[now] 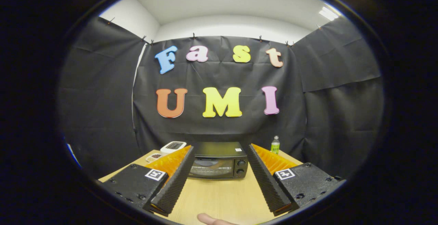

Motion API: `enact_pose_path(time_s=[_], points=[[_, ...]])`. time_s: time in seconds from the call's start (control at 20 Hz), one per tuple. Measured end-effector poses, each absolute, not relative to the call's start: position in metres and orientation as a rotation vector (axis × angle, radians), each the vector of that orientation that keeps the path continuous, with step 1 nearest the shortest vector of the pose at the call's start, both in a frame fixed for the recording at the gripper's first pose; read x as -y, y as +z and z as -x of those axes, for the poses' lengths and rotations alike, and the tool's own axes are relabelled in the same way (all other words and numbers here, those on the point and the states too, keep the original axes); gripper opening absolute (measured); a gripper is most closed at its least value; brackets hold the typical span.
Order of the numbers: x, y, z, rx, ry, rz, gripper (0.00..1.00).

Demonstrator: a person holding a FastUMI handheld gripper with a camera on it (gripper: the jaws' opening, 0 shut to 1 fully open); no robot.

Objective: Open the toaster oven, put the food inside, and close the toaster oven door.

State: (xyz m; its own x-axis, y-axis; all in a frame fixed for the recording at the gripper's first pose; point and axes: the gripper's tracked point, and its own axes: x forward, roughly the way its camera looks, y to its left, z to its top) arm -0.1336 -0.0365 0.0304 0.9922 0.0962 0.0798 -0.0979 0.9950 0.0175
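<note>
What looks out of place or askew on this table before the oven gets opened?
Nothing much. The toaster oven sits square on the table, door closed, beyond the open gripper. One oddity: a fingertip rests on the table near the fingers.

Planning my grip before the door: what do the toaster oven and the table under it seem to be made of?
Toaster oven: likely black painted metal with a dark glass door, which throws a faint reflection. Table: light wood or wood-look laminate, smooth and matte; which one is unclear. The gripper is open, its fingers either side of the oven ahead.
</note>
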Motion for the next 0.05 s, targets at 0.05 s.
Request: enact_pose_path(time_s=[0.05], points=[[0.0349, 0.0287, 0.1324, 0.076, 0.102, -0.018, 1.0]])
